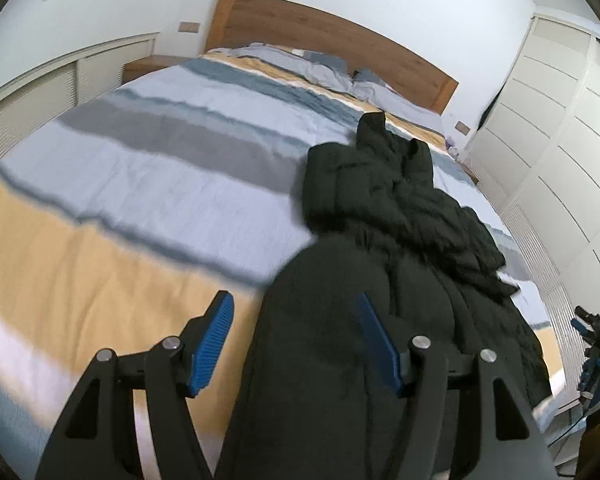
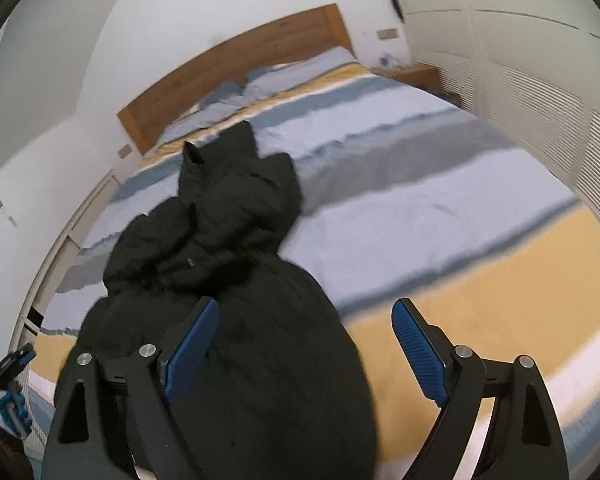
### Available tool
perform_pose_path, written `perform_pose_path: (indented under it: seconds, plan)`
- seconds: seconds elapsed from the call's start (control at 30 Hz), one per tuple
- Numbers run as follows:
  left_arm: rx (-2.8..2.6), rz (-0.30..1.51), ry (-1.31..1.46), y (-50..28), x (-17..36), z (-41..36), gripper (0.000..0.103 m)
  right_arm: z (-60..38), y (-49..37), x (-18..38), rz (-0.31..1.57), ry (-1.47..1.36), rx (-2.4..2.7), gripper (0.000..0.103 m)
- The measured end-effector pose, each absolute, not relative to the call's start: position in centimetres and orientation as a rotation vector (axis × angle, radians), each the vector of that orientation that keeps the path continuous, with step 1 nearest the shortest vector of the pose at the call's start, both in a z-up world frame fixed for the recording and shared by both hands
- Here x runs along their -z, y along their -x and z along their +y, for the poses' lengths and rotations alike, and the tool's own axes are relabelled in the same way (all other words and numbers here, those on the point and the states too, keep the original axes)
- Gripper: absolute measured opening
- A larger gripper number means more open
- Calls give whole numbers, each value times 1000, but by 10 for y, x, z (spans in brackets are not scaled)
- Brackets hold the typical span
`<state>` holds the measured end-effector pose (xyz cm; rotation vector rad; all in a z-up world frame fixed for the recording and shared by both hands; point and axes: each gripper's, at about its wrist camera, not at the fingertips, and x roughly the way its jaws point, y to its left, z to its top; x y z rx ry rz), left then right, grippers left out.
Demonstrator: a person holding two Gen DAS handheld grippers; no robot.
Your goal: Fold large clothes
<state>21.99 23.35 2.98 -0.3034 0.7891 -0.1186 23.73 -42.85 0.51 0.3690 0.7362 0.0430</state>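
Note:
A large black puffer coat lies crumpled on the striped bed cover, its near end rising up between my fingers. My left gripper is open, its blue pads straddling the coat's near edge. In the right wrist view the same coat lies on the bed cover and runs under my open right gripper, whose left pad lies over the fabric. The other gripper shows at the right edge of the left view and the left edge of the right view.
A wooden headboard and pillows stand at the far end. White wardrobe doors line one side, low slatted cabinets the other. A wooden nightstand sits by the headboard.

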Motion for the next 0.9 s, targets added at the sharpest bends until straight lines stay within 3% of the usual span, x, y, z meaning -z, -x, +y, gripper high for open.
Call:
perform_pose_path:
  seconds: [0.3,0.67,0.9]
  plan:
    - [174,892,324,-358,-45,204,63,-393,-338,-65,758,-374,-100,88]
    - [278,867,253,-458,-185,165,63,-367,-416,-184,707,-331,-157,93]
    - [328,904,299,-555,-164,129,63,-342,-520,-170,748,-264,-195,93]
